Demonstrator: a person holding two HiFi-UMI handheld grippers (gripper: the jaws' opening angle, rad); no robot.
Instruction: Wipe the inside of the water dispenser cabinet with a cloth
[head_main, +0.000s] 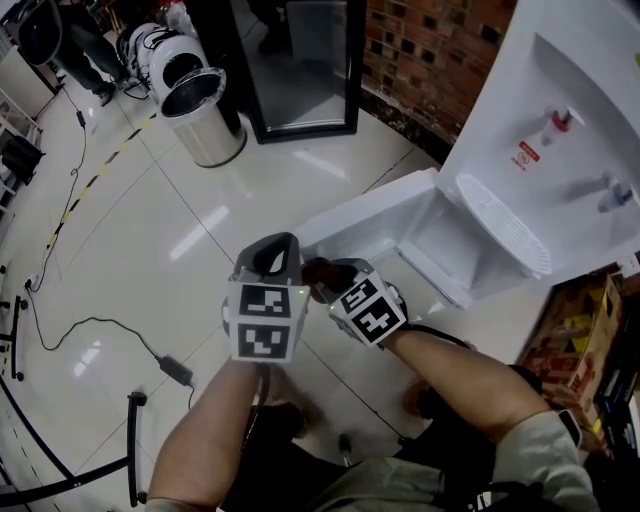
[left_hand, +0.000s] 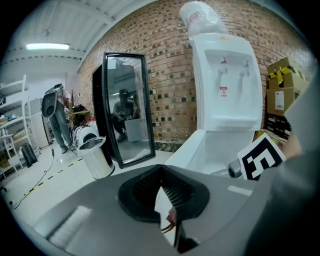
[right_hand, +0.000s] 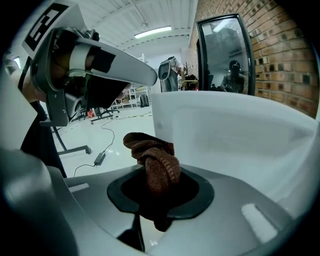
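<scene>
The white water dispenser (head_main: 540, 130) stands at the right, its low cabinet door (head_main: 365, 215) swung open and the white cabinet interior (head_main: 440, 245) showing. My right gripper (head_main: 328, 278) is shut on a bunched brown cloth (right_hand: 155, 160), just in front of the open door (right_hand: 225, 135). The cloth (head_main: 322, 272) looks dark in the head view. Beside it on the left, my left gripper (head_main: 278, 250) has its jaws shut with nothing between them (left_hand: 162, 175). It points toward the dispenser (left_hand: 225, 85) and the door (left_hand: 197, 145).
A steel bin (head_main: 205, 115) and a black-framed mirror (head_main: 300, 65) stand on the glossy tiled floor ahead. A brick wall (head_main: 430, 50) runs behind the dispenser. Cardboard boxes (head_main: 580, 340) sit at the right. A cable with an adapter (head_main: 175, 368) lies at the left.
</scene>
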